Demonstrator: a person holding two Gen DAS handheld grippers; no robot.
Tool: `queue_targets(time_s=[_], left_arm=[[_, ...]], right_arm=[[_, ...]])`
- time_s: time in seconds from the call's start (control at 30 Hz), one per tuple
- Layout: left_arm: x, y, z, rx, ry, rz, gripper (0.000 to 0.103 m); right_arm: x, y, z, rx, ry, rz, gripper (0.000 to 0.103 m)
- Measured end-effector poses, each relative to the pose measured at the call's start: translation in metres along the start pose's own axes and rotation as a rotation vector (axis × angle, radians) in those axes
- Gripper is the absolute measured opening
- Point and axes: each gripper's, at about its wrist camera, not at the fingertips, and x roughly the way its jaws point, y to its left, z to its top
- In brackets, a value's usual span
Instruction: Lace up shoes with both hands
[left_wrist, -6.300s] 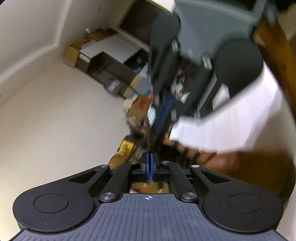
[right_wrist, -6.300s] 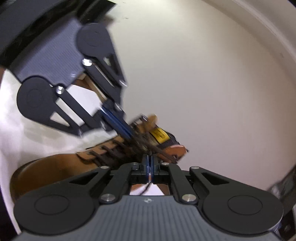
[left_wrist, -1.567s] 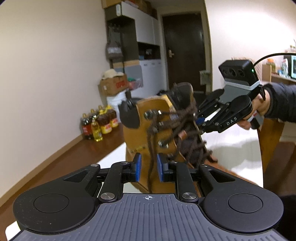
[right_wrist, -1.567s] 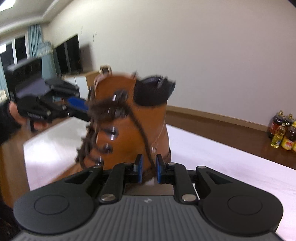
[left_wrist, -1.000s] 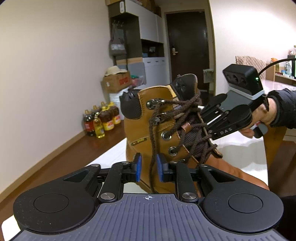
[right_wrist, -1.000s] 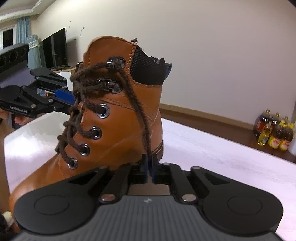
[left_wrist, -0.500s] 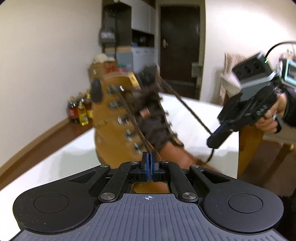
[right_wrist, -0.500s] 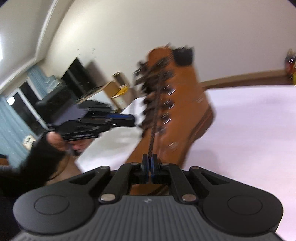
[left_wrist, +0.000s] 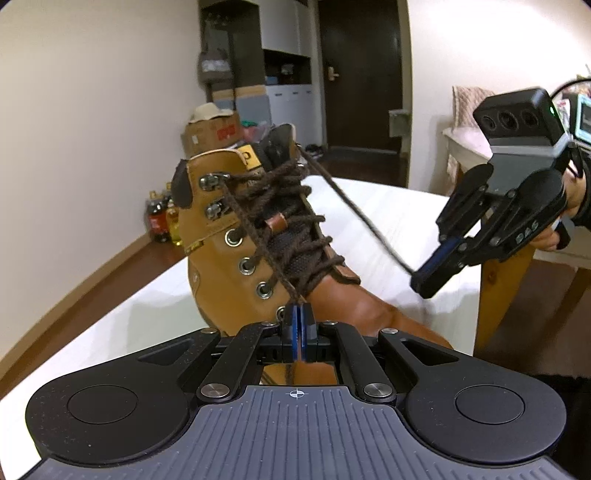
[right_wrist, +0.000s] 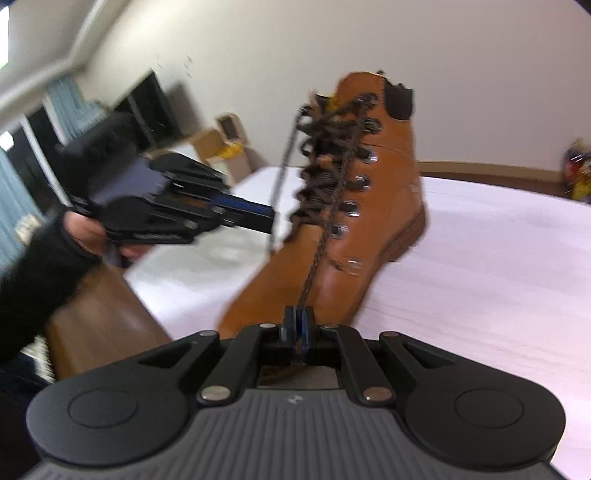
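A tan lace-up boot (left_wrist: 236, 229) stands on a white table (left_wrist: 388, 206), its brown laces (left_wrist: 291, 221) crossed up the front. My left gripper (left_wrist: 297, 320) is shut on one lace end, which runs taut up to a top hook. The right gripper (left_wrist: 428, 282) is off to the boot's right with the other lace end stretched to its tip. In the right wrist view the boot (right_wrist: 384, 192) is ahead and the right gripper (right_wrist: 298, 323) has that lace (right_wrist: 317, 254) pinched between its pads while its jaws are opening. The left gripper (right_wrist: 267, 218) shows there at left.
Oil bottles (left_wrist: 160, 221) stand on the floor by the wall, with a cardboard box (left_wrist: 214, 129) and cupboards behind. A wooden leg (left_wrist: 506, 288) stands past the table's right edge. A hand and dark sleeve (right_wrist: 48, 258) hold the left gripper.
A second ago the left jaws stood open around the lace; they have shut on it. Both grippers have pulled back from the boot, drawing the two lace ends taut.
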Motion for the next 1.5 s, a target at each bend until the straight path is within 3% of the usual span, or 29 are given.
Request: queue_targets(time_s=[0.13,0.23,0.27,0.3,0.5,0.83,0.9,1.0,1.27,1.5], left_arm=[[-0.001,0.0,-0.006,-0.013,-0.013,0.024,0.002],[-0.007,0.005,-0.01,-0.051,-0.048,0.036,0.002],[-0.01,0.007,-0.01,-0.073,-0.061,0.034,0.002],[-0.012,0.008,-0.011,-0.085,-0.073,0.034,0.002],[-0.02,0.013,-0.011,-0.109,-0.111,0.025,0.002],[-0.017,0.014,-0.012,-0.108,-0.136,-0.001,0.002],[-0.015,0.014,-0.013,-0.107,-0.135,-0.004,0.002],[-0.014,0.013,-0.014,-0.103,-0.131,-0.007,0.002],[-0.009,0.016,-0.019,-0.104,-0.121,-0.013,0.002],[-0.008,0.014,-0.019,-0.105,-0.119,-0.002,0.002]], right_arm=[[-0.003,0.012,0.009,-0.137,-0.052,-0.167,0.015],[-0.004,0.031,0.017,-0.292,-0.187,-0.37,0.015],[0.001,0.045,0.017,-0.404,-0.246,-0.483,0.015],[0.005,0.054,0.018,-0.476,-0.289,-0.541,0.015],[0.038,0.081,0.025,-0.654,-0.29,-0.598,0.014],[0.091,0.096,0.015,-0.906,-0.266,-0.824,0.015],[0.098,0.098,0.008,-0.96,-0.296,-0.893,0.01],[0.096,0.098,0.009,-0.951,-0.326,-0.9,0.005],[0.086,0.094,0.02,-0.902,-0.337,-0.871,0.006],[0.075,0.073,0.038,-0.775,-0.363,-0.858,0.007]])
